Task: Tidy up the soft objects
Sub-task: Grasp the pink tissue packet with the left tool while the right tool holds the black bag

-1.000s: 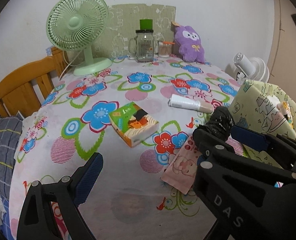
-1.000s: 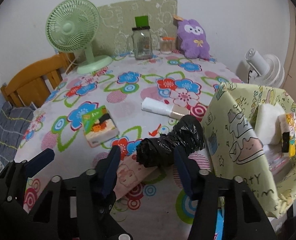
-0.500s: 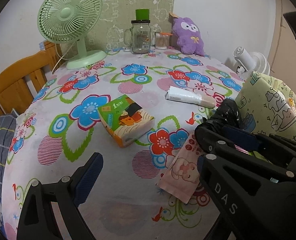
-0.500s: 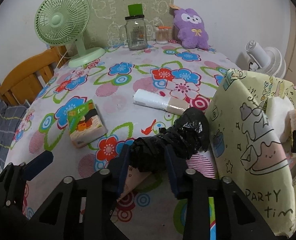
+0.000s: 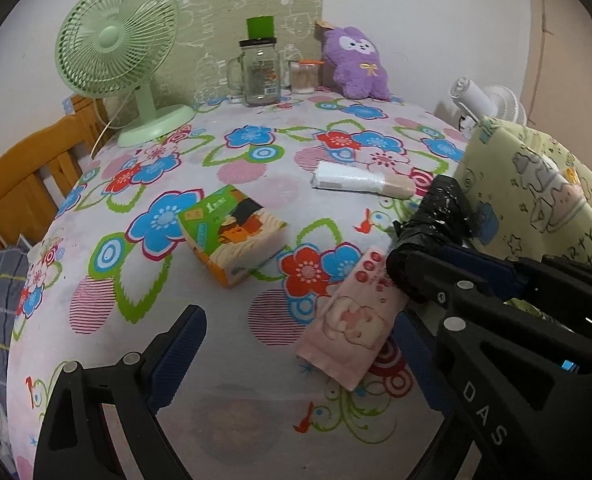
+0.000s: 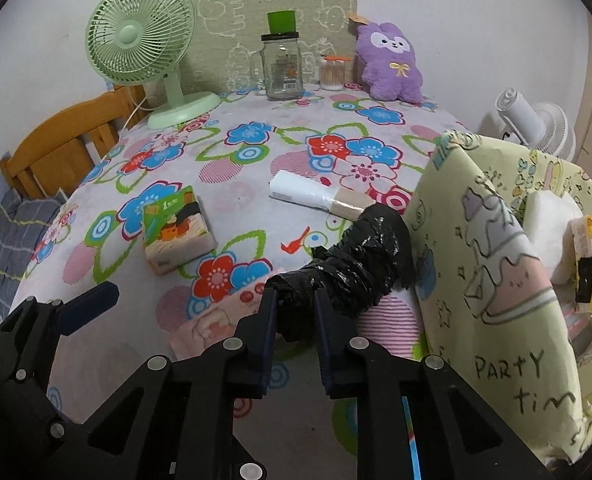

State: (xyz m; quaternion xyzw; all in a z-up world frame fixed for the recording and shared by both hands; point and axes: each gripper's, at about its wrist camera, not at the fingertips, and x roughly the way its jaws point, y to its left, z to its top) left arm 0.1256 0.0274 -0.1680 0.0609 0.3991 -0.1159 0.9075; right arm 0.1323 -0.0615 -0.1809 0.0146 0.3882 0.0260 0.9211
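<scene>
From my left wrist view, my left gripper [image 5: 292,344] is spread wide and holds nothing. Between its fingers lies the pink pack [image 5: 352,320] on the table [image 5: 236,168], and the tissue box [image 5: 232,232] is further ahead. On the right side I see my right gripper [image 5: 428,276] with the black roll [image 5: 436,216], close to the yellow bag [image 5: 536,200].

From my right wrist view, my right gripper [image 6: 294,308] is clamped on the near end of the black roll [image 6: 356,260]. The roll's long axis goes away from my fingers, forward and to the right, and its far end is just beside the wall of the yellow bag [image 6: 488,260]. The bag stands open to the right, with other packs inside. I judge the roll must go up and right over this wall. The right hand is the nearer one. The white roll [image 6: 316,196] is lying beyond.
</scene>
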